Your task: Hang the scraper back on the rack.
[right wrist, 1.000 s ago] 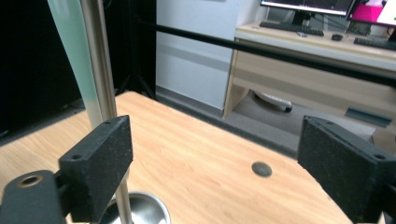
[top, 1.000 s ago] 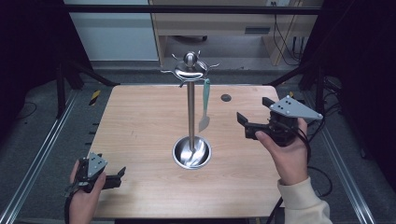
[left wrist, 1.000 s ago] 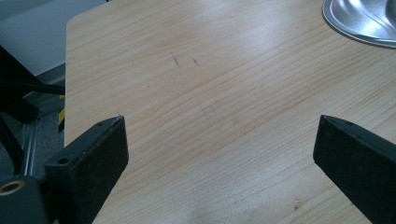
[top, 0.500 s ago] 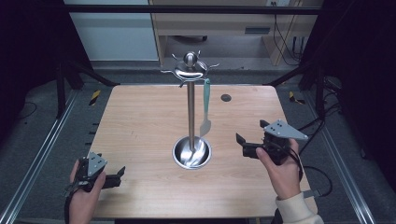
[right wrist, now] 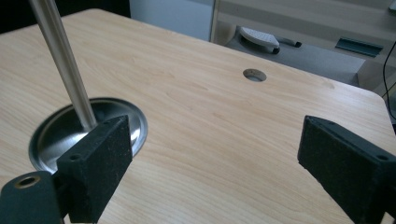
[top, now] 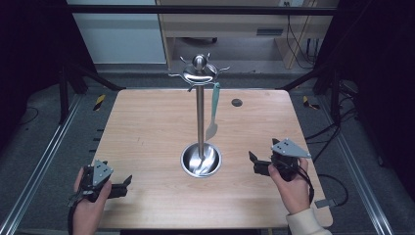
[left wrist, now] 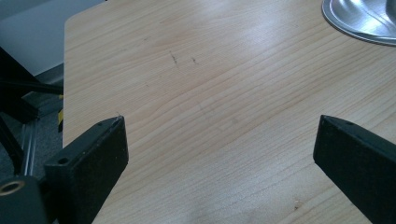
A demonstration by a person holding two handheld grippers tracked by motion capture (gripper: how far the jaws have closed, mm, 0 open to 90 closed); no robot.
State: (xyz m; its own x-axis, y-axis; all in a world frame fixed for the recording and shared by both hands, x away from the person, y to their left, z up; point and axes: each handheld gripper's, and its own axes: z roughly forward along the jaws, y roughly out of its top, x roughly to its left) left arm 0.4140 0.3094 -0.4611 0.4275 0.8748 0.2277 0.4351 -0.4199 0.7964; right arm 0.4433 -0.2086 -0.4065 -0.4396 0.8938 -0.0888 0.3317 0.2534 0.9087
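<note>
A steel utensil stand (top: 199, 117) rises from a round dish base (top: 200, 160) at the table's middle, with hooks around its top. A pale green spatula (top: 214, 110) hangs from one hook on the right side. My right gripper (top: 254, 163) is low over the table right of the base, open and holding nothing; in the right gripper view the pole (right wrist: 63, 56) and base (right wrist: 51, 133) lie ahead on the left. My left gripper (top: 126, 185) rests at the front left corner, open and holding nothing, with the base's rim (left wrist: 359, 21) far ahead.
The wooden table (top: 147, 127) has a small round hole (top: 237, 102) near its back right. Metal rails run along both sides of the table. A cabinet and cables stand behind the far edge.
My right gripper has come down and back toward the person, from hanging above the table's right side to low near the base. The left gripper has stayed still.
</note>
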